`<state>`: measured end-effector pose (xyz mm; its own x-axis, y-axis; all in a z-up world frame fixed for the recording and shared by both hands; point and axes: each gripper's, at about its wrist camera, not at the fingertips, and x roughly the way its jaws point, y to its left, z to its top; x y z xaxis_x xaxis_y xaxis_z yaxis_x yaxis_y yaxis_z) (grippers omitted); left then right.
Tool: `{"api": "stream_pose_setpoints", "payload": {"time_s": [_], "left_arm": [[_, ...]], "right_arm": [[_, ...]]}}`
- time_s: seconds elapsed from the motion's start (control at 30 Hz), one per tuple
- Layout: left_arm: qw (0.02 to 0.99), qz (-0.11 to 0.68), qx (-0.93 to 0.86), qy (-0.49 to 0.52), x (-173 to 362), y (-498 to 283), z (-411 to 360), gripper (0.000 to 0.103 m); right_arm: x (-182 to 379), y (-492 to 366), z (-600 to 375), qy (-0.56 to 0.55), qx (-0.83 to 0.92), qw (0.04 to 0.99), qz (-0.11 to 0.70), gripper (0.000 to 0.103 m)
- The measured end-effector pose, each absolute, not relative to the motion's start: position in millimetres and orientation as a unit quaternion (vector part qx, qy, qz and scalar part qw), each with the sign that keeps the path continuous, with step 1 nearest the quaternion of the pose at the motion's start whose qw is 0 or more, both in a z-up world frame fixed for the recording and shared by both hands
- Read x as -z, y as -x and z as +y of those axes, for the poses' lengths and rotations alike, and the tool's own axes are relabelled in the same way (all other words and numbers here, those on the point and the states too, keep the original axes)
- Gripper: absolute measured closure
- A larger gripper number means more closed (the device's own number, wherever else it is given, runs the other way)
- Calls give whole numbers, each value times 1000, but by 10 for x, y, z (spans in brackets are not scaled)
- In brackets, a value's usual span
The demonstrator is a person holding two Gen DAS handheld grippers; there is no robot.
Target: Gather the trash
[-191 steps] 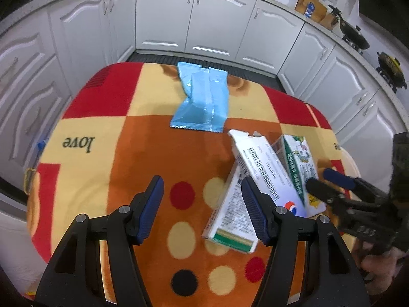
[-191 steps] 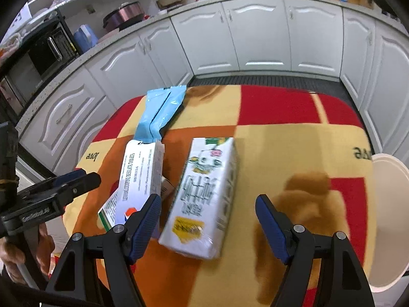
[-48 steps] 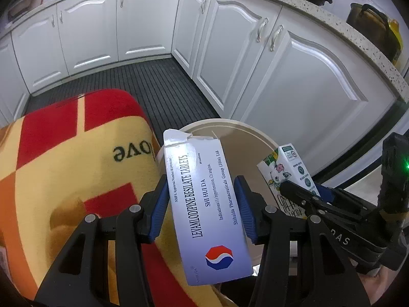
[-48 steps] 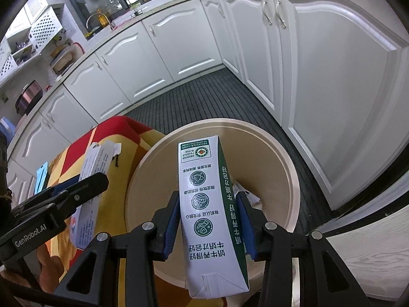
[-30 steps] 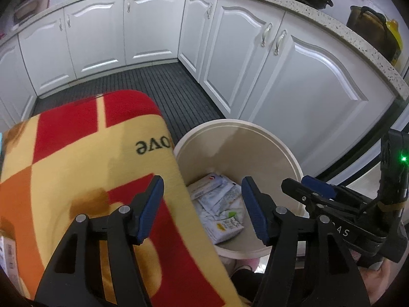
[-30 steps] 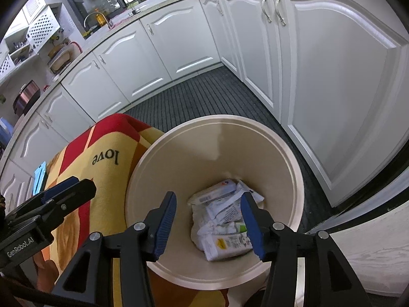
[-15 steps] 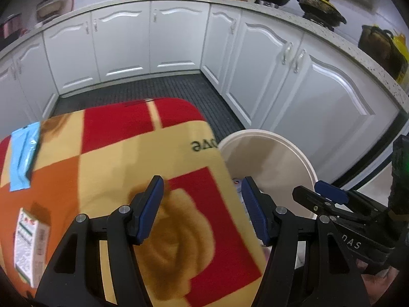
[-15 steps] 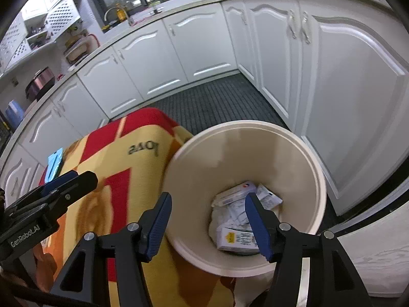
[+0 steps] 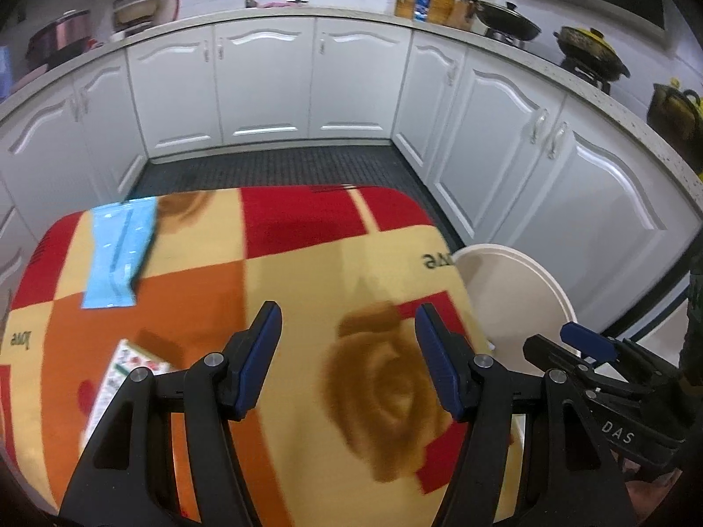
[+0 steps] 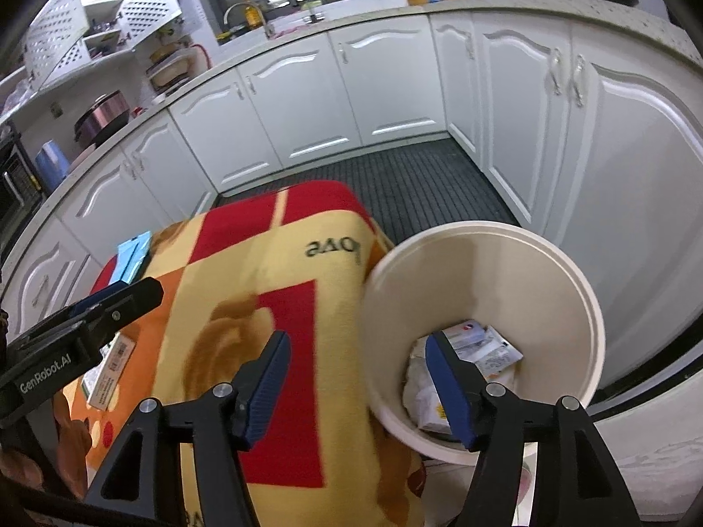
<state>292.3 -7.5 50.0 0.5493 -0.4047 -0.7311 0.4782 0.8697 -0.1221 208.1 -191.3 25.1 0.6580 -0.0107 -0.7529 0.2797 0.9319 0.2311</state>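
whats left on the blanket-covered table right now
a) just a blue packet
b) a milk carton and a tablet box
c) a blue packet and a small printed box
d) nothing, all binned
c: the blue packet lies flat near the far left corner, and a small printed box lies nearer, beside the left hand-held gripper; the other trash is down in the cream bin.

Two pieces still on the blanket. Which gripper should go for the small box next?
Left. The left gripper is open and empty over the blanket, with the small box just to its left. The right gripper is also open, but straddles the bin rim, farther from it.
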Motion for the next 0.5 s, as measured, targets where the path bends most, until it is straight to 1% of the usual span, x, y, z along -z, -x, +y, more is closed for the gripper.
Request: {"api": "stream_pose_setpoints", "payload": {"time_s": [0.4,0.5], "left_arm": [[888,414,199,-34,-473,-3135,703,41],[887,423,184,-27,-440,-3262,940,35]], "right_arm": [[-260,-2312,-1329,-140,27,897,419,37],[-232,-2388,-1170,-139,10,895,425,36]]}}
